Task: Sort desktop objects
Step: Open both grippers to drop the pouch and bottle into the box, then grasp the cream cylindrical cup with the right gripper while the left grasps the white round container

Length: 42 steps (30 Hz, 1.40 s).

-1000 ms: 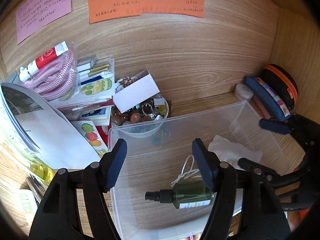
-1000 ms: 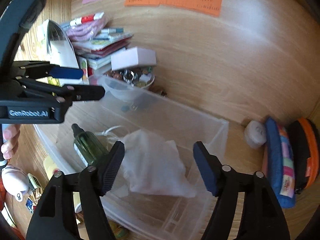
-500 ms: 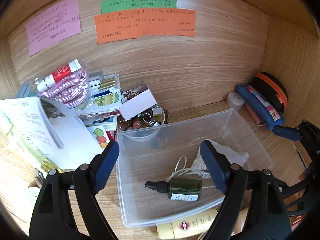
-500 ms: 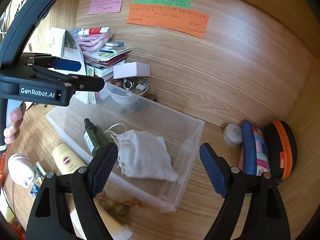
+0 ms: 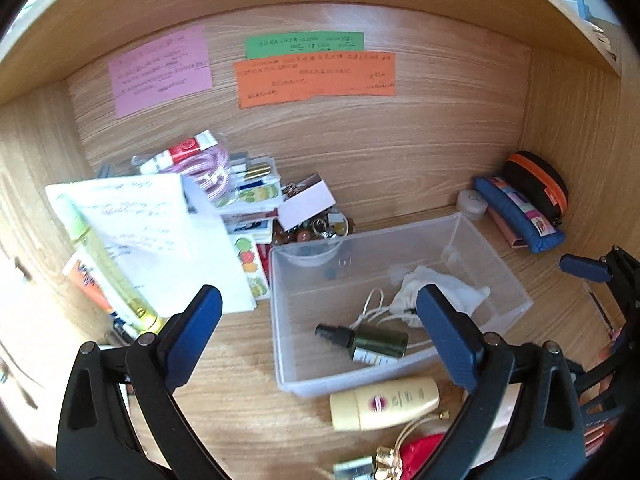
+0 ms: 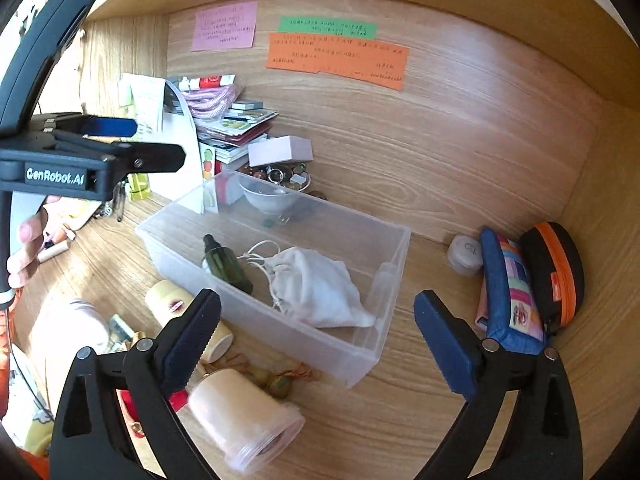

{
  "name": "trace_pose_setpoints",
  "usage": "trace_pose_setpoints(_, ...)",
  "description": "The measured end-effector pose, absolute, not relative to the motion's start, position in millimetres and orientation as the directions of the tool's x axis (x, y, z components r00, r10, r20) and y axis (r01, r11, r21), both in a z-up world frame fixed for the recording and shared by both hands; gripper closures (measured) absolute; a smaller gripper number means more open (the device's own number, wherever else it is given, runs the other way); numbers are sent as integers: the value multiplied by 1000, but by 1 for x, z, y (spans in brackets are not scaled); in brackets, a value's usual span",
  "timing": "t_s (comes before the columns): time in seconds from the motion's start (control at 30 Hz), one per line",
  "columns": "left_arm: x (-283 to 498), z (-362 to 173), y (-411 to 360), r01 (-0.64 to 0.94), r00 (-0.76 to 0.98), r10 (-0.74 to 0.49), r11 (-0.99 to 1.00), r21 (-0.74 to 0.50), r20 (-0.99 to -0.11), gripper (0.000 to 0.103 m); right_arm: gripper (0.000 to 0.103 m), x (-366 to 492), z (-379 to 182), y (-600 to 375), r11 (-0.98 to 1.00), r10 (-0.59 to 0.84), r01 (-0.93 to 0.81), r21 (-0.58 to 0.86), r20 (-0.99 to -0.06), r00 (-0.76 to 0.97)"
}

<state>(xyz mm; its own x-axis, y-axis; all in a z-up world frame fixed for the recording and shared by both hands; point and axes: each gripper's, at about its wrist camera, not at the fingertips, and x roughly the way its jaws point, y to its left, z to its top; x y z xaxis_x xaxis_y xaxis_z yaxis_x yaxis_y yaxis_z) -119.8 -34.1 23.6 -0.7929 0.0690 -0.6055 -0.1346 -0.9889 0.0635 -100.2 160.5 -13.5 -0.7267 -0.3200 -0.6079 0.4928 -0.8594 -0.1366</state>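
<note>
A clear plastic bin (image 5: 496, 312) (image 6: 372, 352) stands on the wooden desk. In it lie a dark green spray bottle (image 5: 366, 342) (image 6: 226, 266) and a white drawstring pouch (image 5: 436, 290) (image 6: 316, 286). My left gripper (image 5: 320, 332) is open and empty, held above the bin's near left side. My right gripper (image 6: 316, 340) is open and empty, above the bin's near wall. A cream tube (image 5: 384, 404) (image 6: 176, 308) lies just in front of the bin. A pale pink jar (image 6: 240, 416) lies on its side near my right gripper.
A pile of booklets, a pink rope bag (image 5: 208, 164) and a bowl of trinkets (image 6: 280, 184) sit behind the bin. A blue pencil case (image 6: 508, 284), a black-orange case (image 6: 556, 268) and a small white jar (image 6: 464, 256) fill the right corner. A folded paper sheet (image 5: 160, 232) stands left.
Both grippers have pulled back and up from the bin, open and empty throughout. More of the desk in front of the bin now shows.
</note>
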Motion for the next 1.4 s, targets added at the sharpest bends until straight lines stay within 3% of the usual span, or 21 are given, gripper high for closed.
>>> trace_pose_setpoints(0.67,-34,-23,-73,-79,-753,72,-997,-19,-655,4,5,-53,-27,185,-896,-335,443,-28,-611,-717)
trace_pose_setpoints(0.9,-22,-49,-81,-35,-716,50,-999,-35,-697,4,0,-43,-50,179,-906,-263,413,-94,-639,-723)
trace_pose_setpoints(1.4,-5,-97,-75,-64,-641,115,-993,-96,-759,4,0,-56,-92,162,-937,-302,333,106,-725,-619)
